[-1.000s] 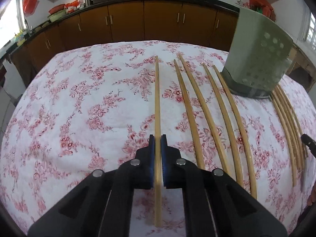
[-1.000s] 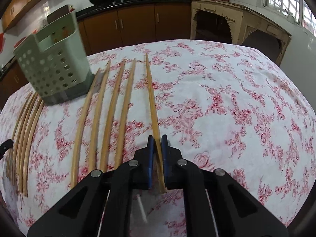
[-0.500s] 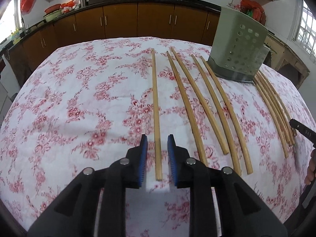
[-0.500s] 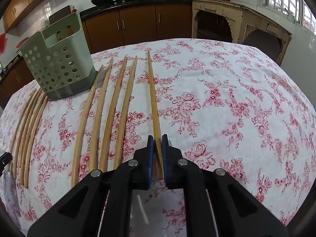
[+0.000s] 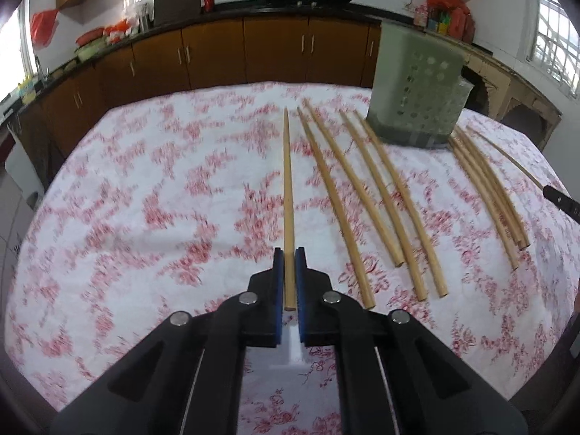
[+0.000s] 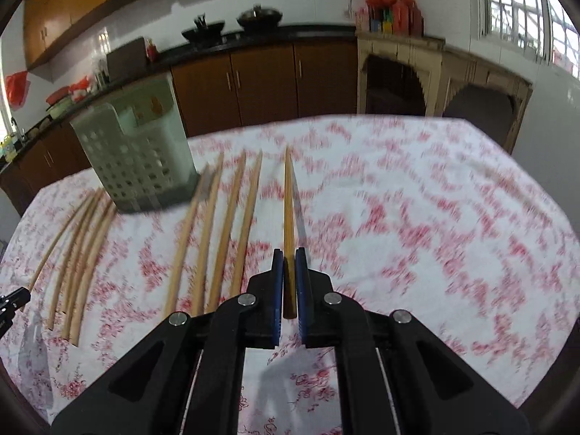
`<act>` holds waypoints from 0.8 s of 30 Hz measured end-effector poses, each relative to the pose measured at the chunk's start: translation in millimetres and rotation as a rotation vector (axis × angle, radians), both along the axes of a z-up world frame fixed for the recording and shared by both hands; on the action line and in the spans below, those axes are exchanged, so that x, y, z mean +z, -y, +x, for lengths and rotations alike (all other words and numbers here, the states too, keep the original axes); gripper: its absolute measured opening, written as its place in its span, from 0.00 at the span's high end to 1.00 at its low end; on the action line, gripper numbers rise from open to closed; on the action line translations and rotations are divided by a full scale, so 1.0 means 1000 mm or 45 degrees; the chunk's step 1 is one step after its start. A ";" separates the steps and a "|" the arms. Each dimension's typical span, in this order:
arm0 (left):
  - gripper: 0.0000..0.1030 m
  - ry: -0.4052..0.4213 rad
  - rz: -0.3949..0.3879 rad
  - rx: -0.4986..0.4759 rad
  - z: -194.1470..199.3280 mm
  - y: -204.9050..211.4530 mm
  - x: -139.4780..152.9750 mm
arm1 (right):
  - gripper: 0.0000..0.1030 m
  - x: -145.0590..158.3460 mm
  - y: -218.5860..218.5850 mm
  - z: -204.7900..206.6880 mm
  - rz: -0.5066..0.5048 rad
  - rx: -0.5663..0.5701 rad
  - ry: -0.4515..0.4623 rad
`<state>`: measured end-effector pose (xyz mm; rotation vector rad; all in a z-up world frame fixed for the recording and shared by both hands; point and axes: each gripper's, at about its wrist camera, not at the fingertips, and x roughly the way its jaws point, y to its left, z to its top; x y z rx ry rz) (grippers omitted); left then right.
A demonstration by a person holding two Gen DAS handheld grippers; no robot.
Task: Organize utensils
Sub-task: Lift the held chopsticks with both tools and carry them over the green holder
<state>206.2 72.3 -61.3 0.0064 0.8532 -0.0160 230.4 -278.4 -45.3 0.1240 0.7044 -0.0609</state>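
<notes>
My left gripper (image 5: 289,257) is shut on a wooden chopstick (image 5: 287,195) near its thick end, the tip pointing away over the table. My right gripper (image 6: 289,257) is shut on another chopstick (image 6: 288,203), held clear above the cloth with its shadow beside it. A green perforated utensil holder (image 5: 417,83) stands upright at the far right in the left wrist view and at the far left in the right wrist view (image 6: 137,152). Several loose chopsticks (image 5: 369,195) lie side by side on the cloth, with another bundle (image 5: 489,192) beyond the holder.
The table wears a white cloth with red flowers (image 5: 145,199). Brown kitchen cabinets (image 5: 217,54) and a counter with pans run behind it. The other gripper's tip (image 5: 562,201) shows at the right edge.
My left gripper opened, drew back along its chopstick and shut again near the thick end. My right gripper lifted its chopstick off the cloth; both views shifted and blurred.
</notes>
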 end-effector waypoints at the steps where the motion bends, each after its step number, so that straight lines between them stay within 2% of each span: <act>1: 0.93 0.023 0.009 -0.003 -0.002 0.000 0.006 | 0.93 0.005 0.001 -0.001 -0.001 0.000 0.018; 14: 0.93 0.374 -0.028 -0.004 -0.022 -0.007 0.099 | 0.93 0.078 0.009 -0.019 -0.007 0.003 0.343; 18: 0.93 0.442 -0.044 0.007 -0.022 -0.011 0.117 | 0.93 0.094 0.009 -0.018 -0.011 0.003 0.405; 24: 0.93 0.489 -0.052 0.017 -0.013 -0.013 0.136 | 0.93 0.111 0.008 -0.008 -0.008 0.010 0.449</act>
